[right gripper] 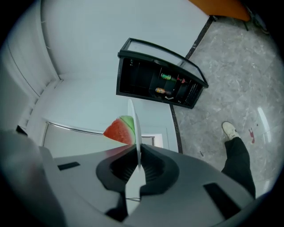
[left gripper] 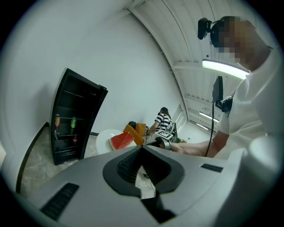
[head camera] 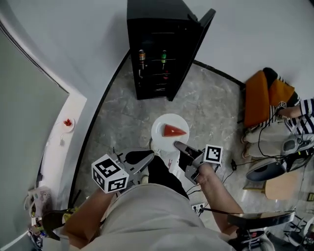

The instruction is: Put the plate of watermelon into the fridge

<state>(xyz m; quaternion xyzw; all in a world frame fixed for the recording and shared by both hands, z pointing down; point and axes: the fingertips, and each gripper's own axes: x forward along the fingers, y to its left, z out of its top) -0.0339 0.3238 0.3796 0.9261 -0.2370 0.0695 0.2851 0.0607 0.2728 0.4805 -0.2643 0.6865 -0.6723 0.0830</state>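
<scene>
Marble floor; open fridge (head camera: 157,54) straight ahead of plate (head camera: 159,133) with watermelon (head camera: 173,130), rim pinched in right gripper (head camera: 180,146) fingers; left gripper (head camera: 146,158) fingers closed, empty.

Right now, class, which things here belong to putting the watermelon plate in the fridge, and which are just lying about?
Job in hand: plate, watermelon, open fridge, right gripper shut on the plate's rim.

Lying about: orange seat, small dish on the ledge, bottles in the fridge.

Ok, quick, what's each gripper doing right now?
Left gripper: jaws shut, empty.
Right gripper: jaws shut on the plate rim, watermelon on it.
</scene>
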